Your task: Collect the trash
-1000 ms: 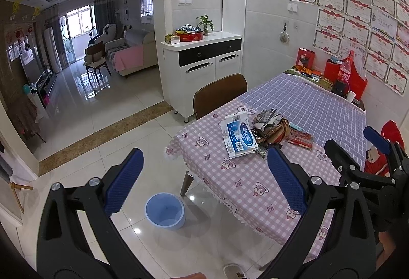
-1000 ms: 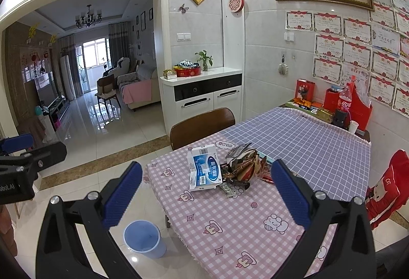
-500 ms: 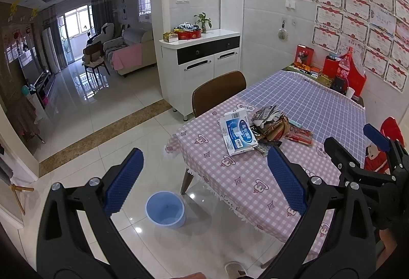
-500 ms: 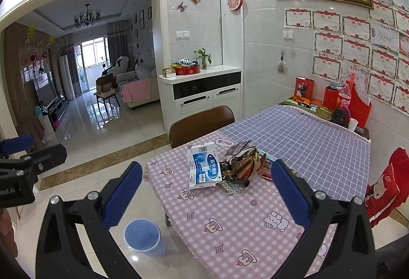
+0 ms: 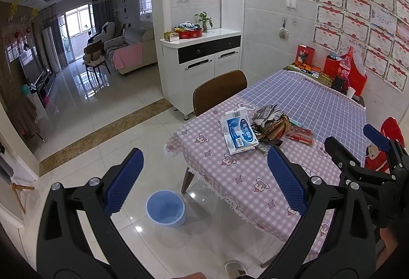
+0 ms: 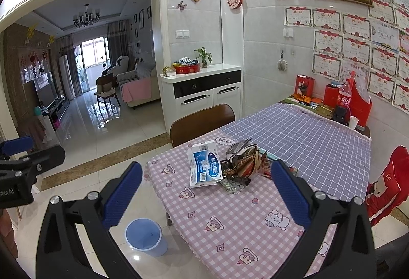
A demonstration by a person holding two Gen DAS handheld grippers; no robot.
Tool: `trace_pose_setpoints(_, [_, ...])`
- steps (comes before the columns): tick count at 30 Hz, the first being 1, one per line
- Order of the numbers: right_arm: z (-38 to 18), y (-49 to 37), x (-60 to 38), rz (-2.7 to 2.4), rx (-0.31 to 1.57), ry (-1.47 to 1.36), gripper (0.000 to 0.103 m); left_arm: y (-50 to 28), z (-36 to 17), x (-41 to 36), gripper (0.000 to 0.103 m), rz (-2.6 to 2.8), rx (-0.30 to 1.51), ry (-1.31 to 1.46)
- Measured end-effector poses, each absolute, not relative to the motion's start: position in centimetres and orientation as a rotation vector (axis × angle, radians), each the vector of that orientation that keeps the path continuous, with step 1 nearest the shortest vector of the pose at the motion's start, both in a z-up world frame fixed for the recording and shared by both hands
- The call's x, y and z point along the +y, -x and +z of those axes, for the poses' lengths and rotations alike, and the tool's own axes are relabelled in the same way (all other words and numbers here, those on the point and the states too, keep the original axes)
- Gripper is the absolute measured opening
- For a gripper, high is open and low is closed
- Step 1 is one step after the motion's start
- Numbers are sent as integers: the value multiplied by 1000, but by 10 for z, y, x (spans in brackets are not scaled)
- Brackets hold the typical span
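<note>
A pile of trash lies mid-table: a flattened blue and white box (image 5: pixel 239 132) (image 6: pixel 203 166), crumpled snack wrappers (image 5: pixel 272 121) (image 6: pixel 246 160) and a red packet (image 5: pixel 300 134). A light blue bin (image 5: pixel 166 207) (image 6: pixel 145 236) stands on the floor by the table's near corner. My left gripper (image 5: pixel 204 179) is open and empty, held above the floor and the table edge. My right gripper (image 6: pixel 205 192) is open and empty too, hovering short of the pile. In the left wrist view the right gripper (image 5: pixel 368 151) shows at the right edge.
The table (image 6: pixel 255 233) wears a pink checked cloth near me and a purple one farther off. A brown chair (image 5: pixel 219 91) stands at its far side. A cola bottle (image 6: pixel 343 97), red boxes and a paper cup line the wall end. A white cabinet (image 5: pixel 204 61) stands behind.
Both views have shifted slightly: the trash pile and table sit a little farther and higher in frame. Both grippers stay open.
</note>
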State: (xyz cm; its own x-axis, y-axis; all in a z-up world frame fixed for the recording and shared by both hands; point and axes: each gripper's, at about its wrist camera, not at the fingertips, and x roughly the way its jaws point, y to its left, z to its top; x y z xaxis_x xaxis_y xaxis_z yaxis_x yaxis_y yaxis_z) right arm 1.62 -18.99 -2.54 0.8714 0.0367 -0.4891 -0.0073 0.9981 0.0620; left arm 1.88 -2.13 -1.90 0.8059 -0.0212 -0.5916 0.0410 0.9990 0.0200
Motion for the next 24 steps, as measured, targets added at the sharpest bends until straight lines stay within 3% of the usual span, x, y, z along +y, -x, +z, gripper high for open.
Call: trace_pose_setpoints(24, [-25, -17, -188, 23, 519, -61, 99, -19, -17, -17, 95, -30, 637, -27])
